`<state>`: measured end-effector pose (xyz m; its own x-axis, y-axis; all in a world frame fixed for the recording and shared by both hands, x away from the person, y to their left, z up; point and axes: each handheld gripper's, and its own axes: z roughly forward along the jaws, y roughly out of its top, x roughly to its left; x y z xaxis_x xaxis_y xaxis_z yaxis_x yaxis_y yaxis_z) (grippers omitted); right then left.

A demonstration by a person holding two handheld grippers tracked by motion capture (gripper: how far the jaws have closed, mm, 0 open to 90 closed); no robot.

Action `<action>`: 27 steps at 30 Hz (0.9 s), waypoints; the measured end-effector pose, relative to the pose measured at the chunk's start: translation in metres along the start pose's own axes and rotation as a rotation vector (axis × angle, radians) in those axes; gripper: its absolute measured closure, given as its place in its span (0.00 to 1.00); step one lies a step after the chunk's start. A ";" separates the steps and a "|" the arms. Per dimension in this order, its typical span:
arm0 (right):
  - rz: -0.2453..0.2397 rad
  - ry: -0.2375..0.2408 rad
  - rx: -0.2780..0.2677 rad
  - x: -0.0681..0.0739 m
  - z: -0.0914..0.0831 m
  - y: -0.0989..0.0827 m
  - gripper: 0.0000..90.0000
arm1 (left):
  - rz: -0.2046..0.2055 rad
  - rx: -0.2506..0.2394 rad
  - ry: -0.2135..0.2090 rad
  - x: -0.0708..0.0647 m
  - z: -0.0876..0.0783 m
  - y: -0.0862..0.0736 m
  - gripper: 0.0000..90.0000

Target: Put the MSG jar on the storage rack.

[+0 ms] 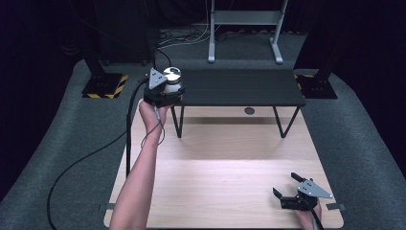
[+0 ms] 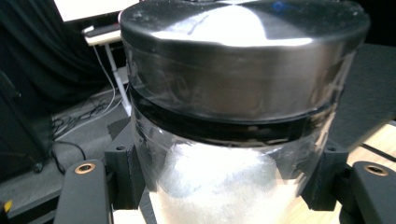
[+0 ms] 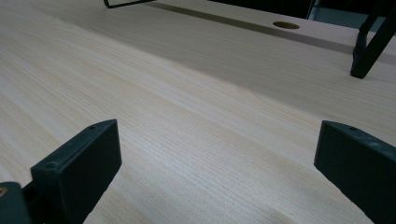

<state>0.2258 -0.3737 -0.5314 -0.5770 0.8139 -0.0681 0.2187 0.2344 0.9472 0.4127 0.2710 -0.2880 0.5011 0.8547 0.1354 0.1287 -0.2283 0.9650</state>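
Down at the near right corner of the light wooden table [image 1: 225, 191]: right gripper [image 1: 287, 186], held in a hand, jaws spread wide with nothing between them, just bare wood grain showing in the right gripper view. Sitting low over the tabletop, well apart from everything else.

Further up on the left: a bare forearm [image 1: 141, 177] reaching forward along the table's left edge, cable [image 1: 86, 160] trailing off onto the grey floor.

At the end of that arm: left gripper [image 1: 165, 86], up at the left end of the black shelf [image 1: 239, 88] standing on thin black legs at the far side of the table. Jaws clamped on a clear jar [image 2: 233, 154] with a shiny metal lid [image 2: 243, 60], one jaw on each side of the glass body. Jar upright, black band just under the lid, something white inside the lower part, can't tell what. In the high view, lid [image 1: 172, 74] showing just beside the grey triangular plate on the gripper. Hard to say whether the jar's bottom is touching the shelf or lifted off it.

Beyond the shelf: a pale metal stand [image 1: 244, 28] and loose cables on the floor, dark curtains behind.
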 end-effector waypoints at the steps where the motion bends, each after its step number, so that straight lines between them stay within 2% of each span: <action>1: 0.002 0.000 0.001 0.000 0.000 0.000 0.00 | -0.010 0.007 -0.003 0.003 0.003 0.000 0.35; 4: -0.001 0.001 0.001 0.000 0.000 0.000 0.00 | -0.039 0.028 0.001 0.009 0.012 -0.003 0.35; 10: -0.004 0.002 0.000 0.000 0.000 0.000 0.00 | -0.042 0.062 -0.003 0.012 0.026 -0.007 0.35; 16: -0.005 0.002 0.001 0.000 0.000 0.000 0.00 | -0.097 0.023 -0.023 0.019 0.030 -0.017 0.35; 23: -0.005 0.002 0.000 0.000 0.000 0.000 0.00 | -0.089 -0.001 -0.029 0.021 0.030 -0.024 0.35; 27: -0.004 0.002 0.001 0.000 0.000 0.000 0.00 | -0.087 0.004 -0.028 0.021 0.030 -0.023 0.35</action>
<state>0.2261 -0.3738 -0.5312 -0.5799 0.8115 -0.0714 0.2168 0.2382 0.9467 0.4460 0.2797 -0.3139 0.5117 0.8580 0.0441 0.1761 -0.1550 0.9721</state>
